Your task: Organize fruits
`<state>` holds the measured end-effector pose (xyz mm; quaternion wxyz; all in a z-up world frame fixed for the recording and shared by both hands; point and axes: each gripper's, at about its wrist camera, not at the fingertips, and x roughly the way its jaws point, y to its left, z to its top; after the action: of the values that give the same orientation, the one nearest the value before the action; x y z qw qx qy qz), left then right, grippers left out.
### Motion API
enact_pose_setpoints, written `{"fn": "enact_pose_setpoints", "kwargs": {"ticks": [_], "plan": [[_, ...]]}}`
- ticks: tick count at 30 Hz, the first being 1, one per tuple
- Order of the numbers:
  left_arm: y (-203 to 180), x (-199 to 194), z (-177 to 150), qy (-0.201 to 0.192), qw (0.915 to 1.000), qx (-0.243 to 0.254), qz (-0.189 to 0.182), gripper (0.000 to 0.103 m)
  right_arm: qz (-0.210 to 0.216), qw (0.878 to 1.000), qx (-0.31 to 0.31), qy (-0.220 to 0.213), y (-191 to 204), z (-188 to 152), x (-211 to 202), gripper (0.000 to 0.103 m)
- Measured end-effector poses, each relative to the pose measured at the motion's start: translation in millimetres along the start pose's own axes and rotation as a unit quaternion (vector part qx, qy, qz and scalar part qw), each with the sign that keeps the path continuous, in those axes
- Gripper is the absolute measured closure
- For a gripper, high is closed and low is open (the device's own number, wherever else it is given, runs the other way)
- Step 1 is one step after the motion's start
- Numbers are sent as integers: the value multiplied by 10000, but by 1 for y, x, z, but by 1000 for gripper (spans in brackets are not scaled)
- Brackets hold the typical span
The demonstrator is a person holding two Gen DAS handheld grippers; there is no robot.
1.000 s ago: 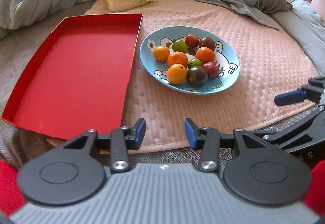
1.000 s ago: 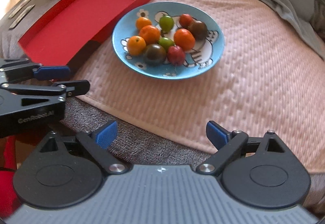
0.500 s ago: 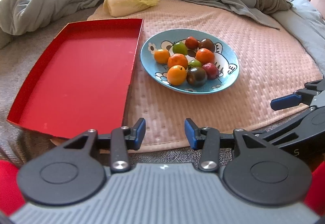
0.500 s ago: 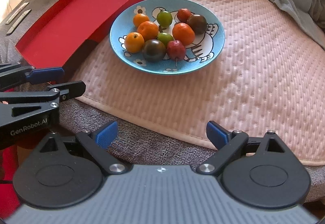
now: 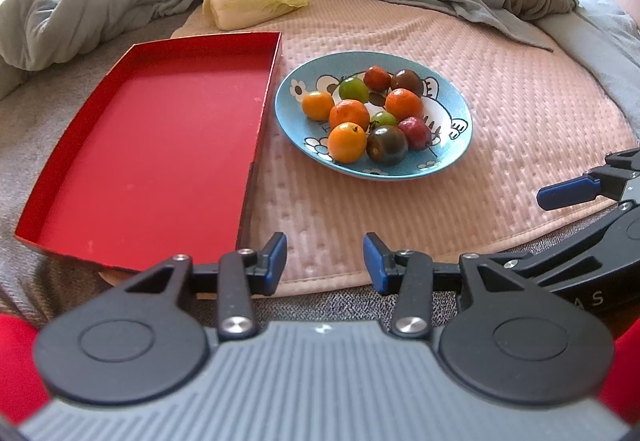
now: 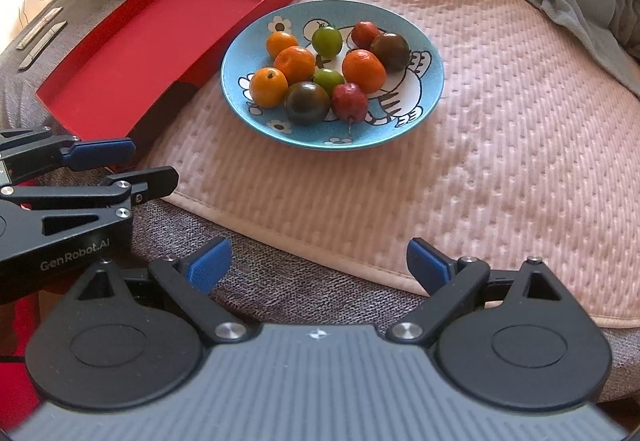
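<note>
Pink quilted mat (image 5: 520,113) is carrying a blue cartoon-printed plate (image 5: 456,145) of fruits beside a red rectangular tray (image 5: 152,145); both grippers' fingers are hanging released, left gripper (image 5: 325,261) and right gripper (image 6: 319,261).

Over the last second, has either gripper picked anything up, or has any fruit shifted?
Nothing has been taken hold of or let go. Both grippers only eased slightly toward the blue plate. The left gripper and the right gripper keep their jaws open and empty, short of the plate. The fruits lie on the plate as before, and the red tray beside it holds nothing.
</note>
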<state>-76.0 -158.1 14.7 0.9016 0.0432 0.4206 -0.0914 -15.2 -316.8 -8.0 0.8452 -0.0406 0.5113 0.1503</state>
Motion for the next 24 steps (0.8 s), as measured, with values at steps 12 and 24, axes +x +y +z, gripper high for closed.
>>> {"fn": "enact_pose_setpoints", "kwargs": {"ticks": [12,24], "plan": [[-2,2,-2,27,10000,-6,0,58,-3,10000,-3,18,1,1,0,6],[-3,3,-1,29,10000,1,1,58,-15,10000,-47,39,1,0,2,6]]}}
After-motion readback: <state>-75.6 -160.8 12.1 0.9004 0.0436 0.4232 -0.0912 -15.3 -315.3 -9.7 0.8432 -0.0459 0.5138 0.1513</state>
